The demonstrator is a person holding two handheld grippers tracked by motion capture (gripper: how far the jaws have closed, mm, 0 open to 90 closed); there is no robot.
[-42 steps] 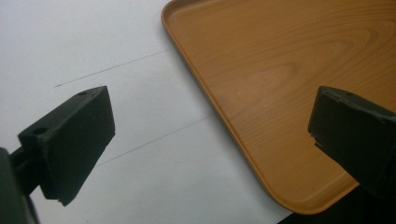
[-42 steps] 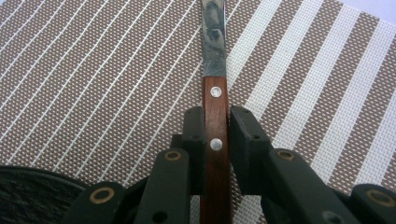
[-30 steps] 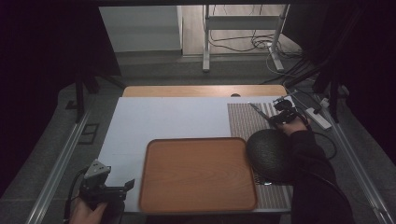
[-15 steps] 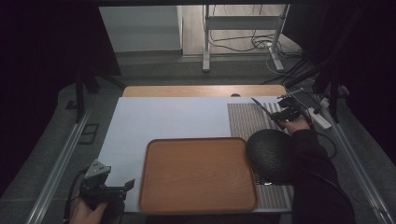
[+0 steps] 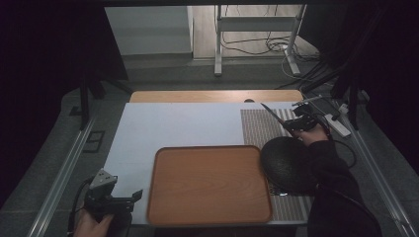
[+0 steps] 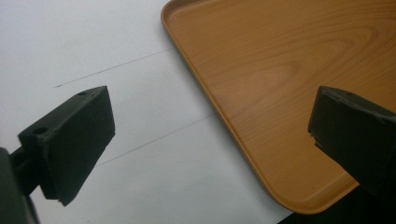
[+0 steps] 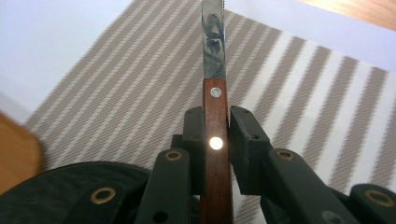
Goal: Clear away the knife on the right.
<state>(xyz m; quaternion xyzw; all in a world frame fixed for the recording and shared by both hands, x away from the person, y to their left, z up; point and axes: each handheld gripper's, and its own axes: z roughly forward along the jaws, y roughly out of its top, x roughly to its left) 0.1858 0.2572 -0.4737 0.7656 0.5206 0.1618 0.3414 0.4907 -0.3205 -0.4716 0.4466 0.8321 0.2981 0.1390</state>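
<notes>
wooden knife (image 7: 215, 154) handle is clamped edge-on between right gripper (image 7: 216, 140) fingers; blade juts beyond fingertips, so rotation or slip is risked. left gripper (image 6: 210, 140) is held open, empty.

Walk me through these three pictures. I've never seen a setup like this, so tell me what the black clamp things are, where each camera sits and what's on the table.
A person at a table holds a hand-held gripper in each hand, each with two black fingers. The high view looks down from above: the left gripper is at the near left corner, the right gripper at the far right. The other two cameras ride on the grippers. On the white table lie a wooden tray, a striped placemat and a black round plate. The left gripper is open, over the tray's corner. The right gripper is shut on a knife with a wooden handle, blade pointing away over the placemat.
</notes>
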